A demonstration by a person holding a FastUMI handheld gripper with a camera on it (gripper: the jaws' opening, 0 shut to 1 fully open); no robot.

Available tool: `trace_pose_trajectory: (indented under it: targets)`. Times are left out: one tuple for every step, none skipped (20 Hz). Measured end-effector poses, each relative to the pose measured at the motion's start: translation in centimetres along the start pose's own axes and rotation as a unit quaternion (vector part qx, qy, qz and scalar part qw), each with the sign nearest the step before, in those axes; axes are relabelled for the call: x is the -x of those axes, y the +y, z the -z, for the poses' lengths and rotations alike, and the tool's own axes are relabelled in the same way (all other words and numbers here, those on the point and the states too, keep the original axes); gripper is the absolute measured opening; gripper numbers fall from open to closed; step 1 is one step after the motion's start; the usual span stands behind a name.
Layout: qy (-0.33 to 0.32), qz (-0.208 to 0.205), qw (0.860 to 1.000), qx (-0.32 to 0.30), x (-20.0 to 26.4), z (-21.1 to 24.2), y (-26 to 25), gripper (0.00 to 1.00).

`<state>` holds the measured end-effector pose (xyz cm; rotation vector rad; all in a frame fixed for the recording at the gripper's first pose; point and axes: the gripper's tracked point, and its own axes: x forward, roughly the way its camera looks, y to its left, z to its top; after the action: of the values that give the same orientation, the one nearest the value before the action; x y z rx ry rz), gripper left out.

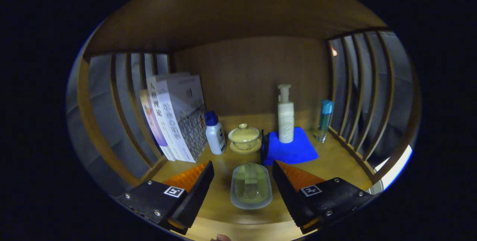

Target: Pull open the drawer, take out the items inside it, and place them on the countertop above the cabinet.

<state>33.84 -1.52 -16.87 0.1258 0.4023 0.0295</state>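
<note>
Gripper view: looked along the gripper (pixel 243 172) into a wooden alcove with slatted sides. Fingers stood wide apart, touching nothing. Between them, on the wooden bench (pixel 335 159), lay a clear lidded container (pixel 250 186) with something greenish inside, clear of both fingers. Just beyond the fingertips sat a pale lidded teacup on a saucer (pixel 244 138). Left of the cup stood a small white bottle with a blue cap (pixel 215 133), and left of that a row of upright books (pixel 175 120) leaning against the slatted side. Right of the cup lay a blue cloth (pixel 296 151), with a white pump bottle (pixel 286 116) standing upright on its far part. Further right, near the slats, stood a slim bottle with a blue top (pixel 324 120). Could not tell what the dark thing at the cloth's left edge was.
</note>
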Motion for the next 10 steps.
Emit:
trace_pose_trajectory:
  targets:
    - [-0.018,-0.001,1.000,-0.009,1.7,-0.9,0.1,0.96]
    - [-0.038,-0.007,0.999,-0.018,3.8,-1.8,0.4,0.96]
    - [-0.061,-0.012,0.998,-0.023,5.8,-2.9,0.8,0.96]
    - [-0.083,-0.012,0.996,-0.020,7.9,-3.8,0.8,0.96]
    - [-0.103,-0.009,0.995,-0.010,10.0,-4.5,0.8,0.96]
    - [-0.121,-0.007,0.993,0.002,12.3,-5.1,0.9,0.95]
    - [-0.139,-0.006,0.990,0.013,14.5,-5.6,1.3,0.95]
    - [-0.154,-0.003,0.988,0.021,16.7,-5.8,1.6,0.95]
    - [-0.166,0.000,0.986,0.024,18.6,-5.7,1.8,0.95]
    - [-0.175,-0.003,0.984,0.021,20.5,-5.3,2.4,0.95]
